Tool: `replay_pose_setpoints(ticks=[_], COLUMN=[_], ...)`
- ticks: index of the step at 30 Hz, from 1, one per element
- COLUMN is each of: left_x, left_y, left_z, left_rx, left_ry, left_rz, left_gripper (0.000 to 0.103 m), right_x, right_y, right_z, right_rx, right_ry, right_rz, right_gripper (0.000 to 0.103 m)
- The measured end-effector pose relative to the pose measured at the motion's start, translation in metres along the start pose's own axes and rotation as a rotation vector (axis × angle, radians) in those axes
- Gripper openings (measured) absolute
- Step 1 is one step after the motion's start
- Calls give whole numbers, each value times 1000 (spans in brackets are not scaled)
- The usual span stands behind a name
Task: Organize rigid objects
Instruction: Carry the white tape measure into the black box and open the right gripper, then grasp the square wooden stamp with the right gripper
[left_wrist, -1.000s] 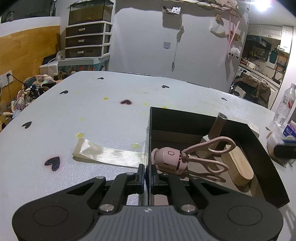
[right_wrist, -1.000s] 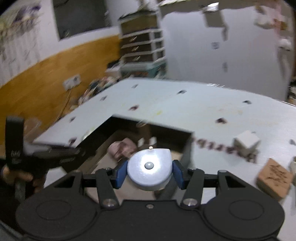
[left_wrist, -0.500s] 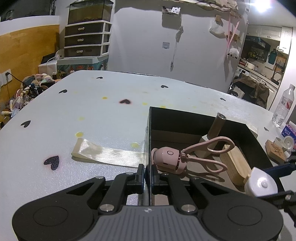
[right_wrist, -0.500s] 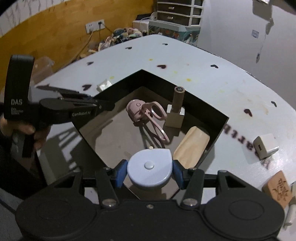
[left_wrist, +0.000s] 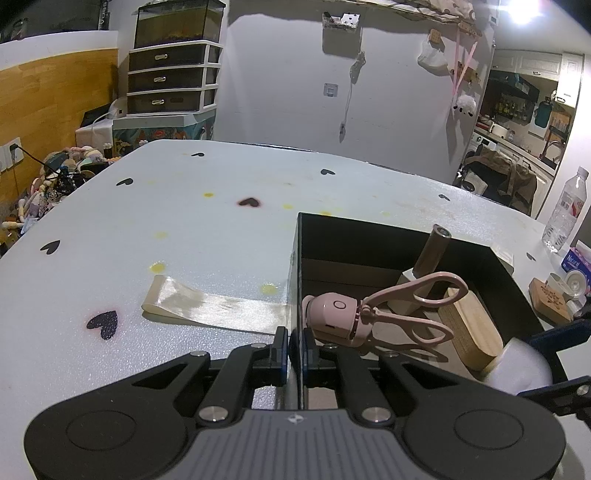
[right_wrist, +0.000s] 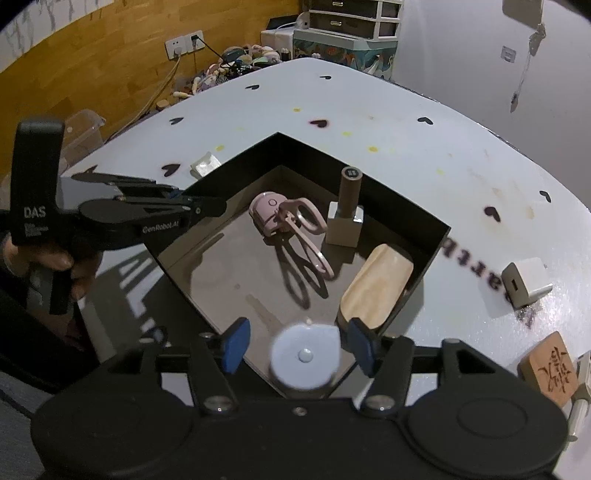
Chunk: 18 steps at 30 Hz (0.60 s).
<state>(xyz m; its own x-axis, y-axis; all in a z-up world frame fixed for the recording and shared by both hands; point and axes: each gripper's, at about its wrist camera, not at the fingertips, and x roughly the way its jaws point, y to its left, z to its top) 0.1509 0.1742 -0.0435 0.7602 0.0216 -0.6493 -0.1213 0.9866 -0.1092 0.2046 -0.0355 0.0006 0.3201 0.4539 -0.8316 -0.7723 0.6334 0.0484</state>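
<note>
A black open box (right_wrist: 428, 254) stands on the white table. In it lie a pink gadget with scissor-like handles (right_wrist: 288, 221), a brown cylinder on a white block (right_wrist: 347, 214) and an oval wooden piece (right_wrist: 376, 288). My right gripper (right_wrist: 295, 347) is open over the box's near corner. A round white disc (right_wrist: 304, 356) sits loose between its pads, blurred. My left gripper (left_wrist: 293, 349) is shut on the box's left wall (left_wrist: 295, 280). The disc also shows in the left wrist view (left_wrist: 521, 365).
A white cube charger (right_wrist: 526, 282) and a carved wooden stamp (right_wrist: 550, 363) lie on the table right of the box. A strip of clear tape (left_wrist: 218, 306) lies left of it. A water bottle (left_wrist: 565, 210) and small items stand at the far right.
My right gripper has opened and let go of the white disc, which is dropping into the box. My left gripper has stayed clamped on the box wall.
</note>
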Motion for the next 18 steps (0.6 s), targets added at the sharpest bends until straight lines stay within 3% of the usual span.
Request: replay_pose_setpoints(ticks=[11, 18], left_x=[0, 0], left_y=[0, 0], left_z=[0, 0], left_rx=[-6, -6], left_ry=[-1, -1], left_rz=[3, 3], left_gripper=[7, 7], right_x=[-11, -30], right_y=[1, -4], right_z=[-3, -5], right_rx=[21, 57], right_ry=[-28, -109], right_rz=[-4, -32], right_gripper=[62, 74])
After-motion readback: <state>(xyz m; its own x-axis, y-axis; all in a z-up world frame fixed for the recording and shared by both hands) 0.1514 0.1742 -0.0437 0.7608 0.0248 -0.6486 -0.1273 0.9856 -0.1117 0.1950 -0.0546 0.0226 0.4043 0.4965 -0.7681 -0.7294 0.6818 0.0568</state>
